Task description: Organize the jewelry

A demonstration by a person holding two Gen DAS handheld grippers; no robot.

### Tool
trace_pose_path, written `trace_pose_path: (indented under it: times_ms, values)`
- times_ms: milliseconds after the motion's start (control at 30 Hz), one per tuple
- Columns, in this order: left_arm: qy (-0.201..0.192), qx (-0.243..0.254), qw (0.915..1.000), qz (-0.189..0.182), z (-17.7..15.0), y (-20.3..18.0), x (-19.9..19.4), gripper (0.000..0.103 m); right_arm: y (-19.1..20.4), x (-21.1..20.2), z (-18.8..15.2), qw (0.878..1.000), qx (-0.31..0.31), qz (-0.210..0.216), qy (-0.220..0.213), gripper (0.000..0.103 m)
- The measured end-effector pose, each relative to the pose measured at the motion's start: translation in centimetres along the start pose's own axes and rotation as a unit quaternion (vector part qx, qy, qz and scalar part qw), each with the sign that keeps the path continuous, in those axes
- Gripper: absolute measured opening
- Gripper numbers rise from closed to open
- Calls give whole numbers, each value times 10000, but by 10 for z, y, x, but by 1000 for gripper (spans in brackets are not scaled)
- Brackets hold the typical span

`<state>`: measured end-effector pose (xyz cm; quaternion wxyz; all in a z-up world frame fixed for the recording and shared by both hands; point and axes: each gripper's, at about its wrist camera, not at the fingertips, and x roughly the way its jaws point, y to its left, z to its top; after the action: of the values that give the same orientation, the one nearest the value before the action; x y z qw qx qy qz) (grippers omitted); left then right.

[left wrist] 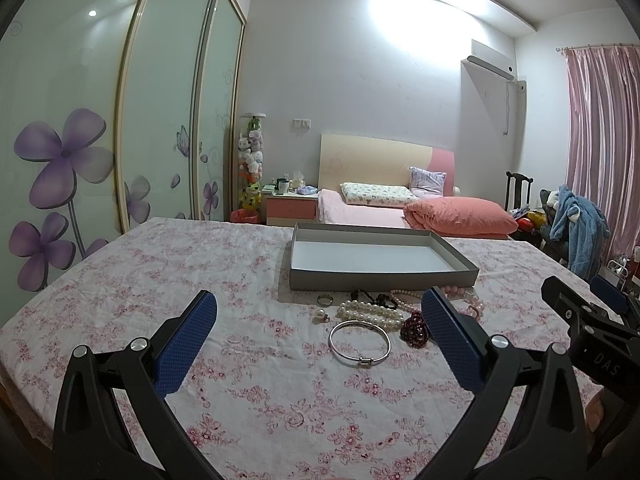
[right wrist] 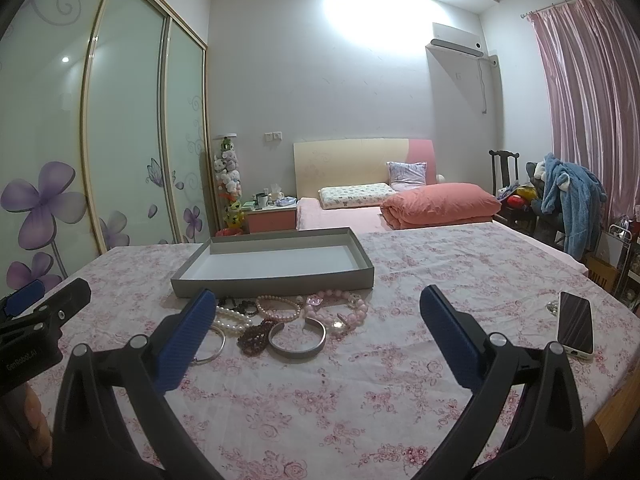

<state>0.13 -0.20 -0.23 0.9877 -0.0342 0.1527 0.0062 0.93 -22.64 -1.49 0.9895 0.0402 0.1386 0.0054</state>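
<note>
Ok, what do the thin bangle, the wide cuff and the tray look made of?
Thin bangle: polished silvery metal, probably; bright glints, small clasp. Wide cuff: duller grey metal, seemingly brushed; open-ended band. Tray: likely cardboard; matte grey walls, thin edges, white inside.

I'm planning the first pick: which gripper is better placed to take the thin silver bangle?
Left, probably. The thin silver bangle lies between the open left gripper fingers, nearest piece. From the right gripper, its finger hides most of it, off to the side.

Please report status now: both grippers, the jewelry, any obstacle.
Left gripper open, empty; right gripper open, empty. Jewelry pile on the floral cloth, before the empty grey tray. Phone far right, not in the way.
</note>
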Motion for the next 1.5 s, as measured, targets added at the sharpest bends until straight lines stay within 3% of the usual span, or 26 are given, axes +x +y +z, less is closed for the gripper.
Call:
trace_pose_path:
  times_ms: [467,633,767,867,1033,1167,1400,1500]
  values:
    - [145,64,9999,58,-4,-2,8,101,0,3,-2,9998,3,11,183,99]
    - [565,222,9981,81,-2,-2,30,101,-9,46,-9,9952,137,155,958,99]
    - [1263,50,9913,-356,-4,6,57,101,-14,80,-13,9831,367,441,1740,99]
    - [1702,-21,9837,-585,-7,8,74,101,-10,106,-18,9696,320,568,2358,91]
    - [2145,198,9740,-702,-14,1,91,101,4,139,-32,9515,-24,569,3022,81]
    - [2366,355,9687,-667,-20,-2,103,101,8,159,-45,9390,-189,495,3397,76]
    - [2680,446,9607,-565,-25,-3,119,101,24,172,-42,9400,-424,409,3361,64]
    - [2742,491,9586,-590,-27,-6,124,101,28,177,-40,9398,-543,372,3352,64]
